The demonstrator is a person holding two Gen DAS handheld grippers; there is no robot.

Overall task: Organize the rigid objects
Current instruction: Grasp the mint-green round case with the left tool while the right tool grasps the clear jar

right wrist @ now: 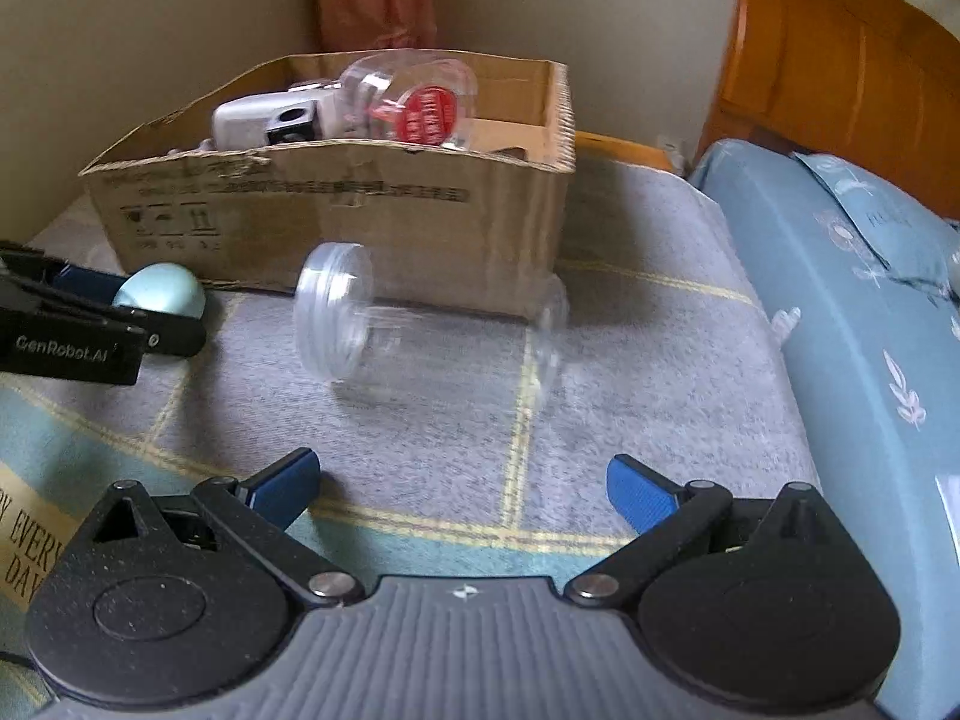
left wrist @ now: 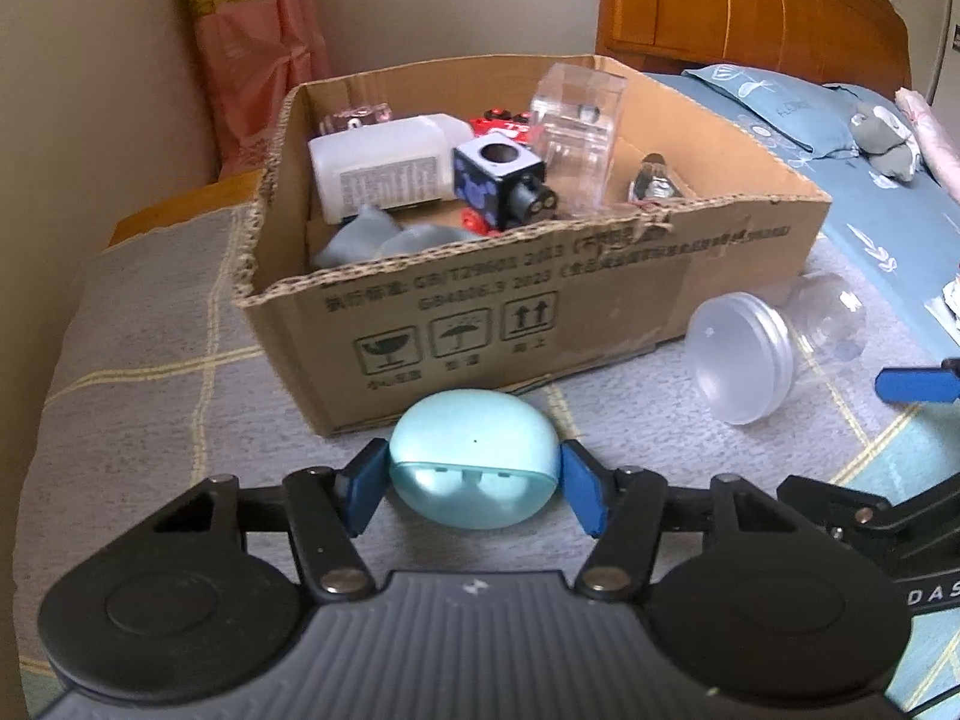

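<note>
My left gripper (left wrist: 474, 489) is shut on a pale blue egg-shaped earbud case (left wrist: 474, 462), its blue pads against both sides, just in front of the cardboard box (left wrist: 456, 312). The case also shows in the right wrist view (right wrist: 162, 297). A clear plastic jar (left wrist: 762, 342) with a clear lid lies on its side to the right of the box; in the right wrist view the jar (right wrist: 420, 330) lies straight ahead. My right gripper (right wrist: 462, 489) is open and empty, a short way back from the jar.
The box holds a white bottle (left wrist: 384, 165), a black cube toy (left wrist: 498, 183), a clear case (left wrist: 576, 120), grey cloth and red pieces. Everything sits on a grey checked blanket (right wrist: 600, 372). A blue bedsheet (right wrist: 840, 360) and wooden headboard (right wrist: 840, 78) lie to the right.
</note>
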